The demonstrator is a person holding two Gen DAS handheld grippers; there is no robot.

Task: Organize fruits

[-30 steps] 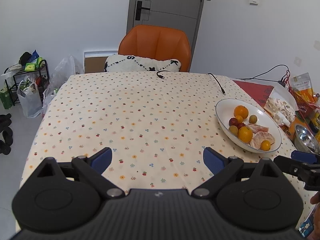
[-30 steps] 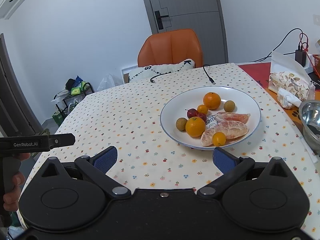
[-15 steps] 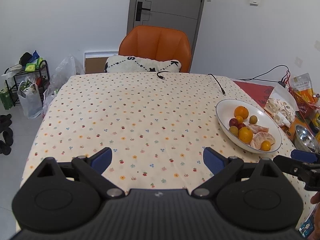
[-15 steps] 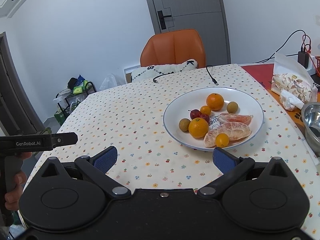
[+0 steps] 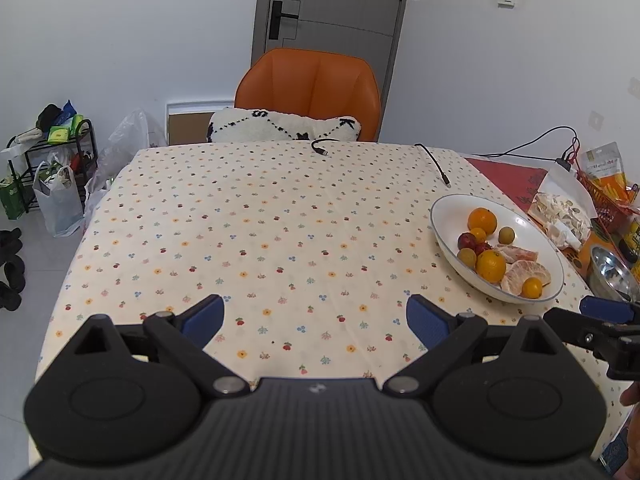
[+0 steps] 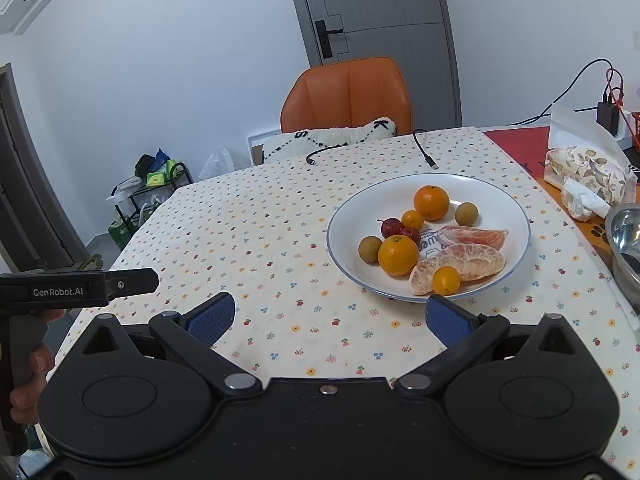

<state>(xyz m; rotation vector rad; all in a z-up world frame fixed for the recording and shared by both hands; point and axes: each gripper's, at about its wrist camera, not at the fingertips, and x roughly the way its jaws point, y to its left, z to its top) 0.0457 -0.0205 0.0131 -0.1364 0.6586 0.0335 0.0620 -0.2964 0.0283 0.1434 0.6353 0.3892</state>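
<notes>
While both claws hang spread and empty, the fruits sit together in the white plate.
Left view: left claw (image 5: 314,318) over bare bench (image 5: 260,220), plate (image 5: 444,216) off right. Right view: right claw (image 6: 328,316) just short of the plate (image 6: 360,208); oranges (image 6: 398,255), peeled segments (image 6: 466,260), small fruits gathered there. Sorted already or awaiting sorting, I cannot judge.

1. One white plate (image 6: 516,216) sits on the right of the table.
2. Two large oranges: the far one (image 6: 431,202), the near one (image 6: 398,255).
3. Two small orange fruits: (image 6: 412,219) and (image 6: 446,280).
4. Two brownish-green round fruits: (image 6: 370,249) and (image 6: 466,213).
5. Two dark red fruits (image 6: 392,227), touching.
6. Two peeled citrus pieces: (image 6: 476,237) and (image 6: 468,262).
7. One orange chair (image 6: 347,94) at the far end.
8. Two black cable ends (image 6: 424,152) on the far cloth.
</notes>
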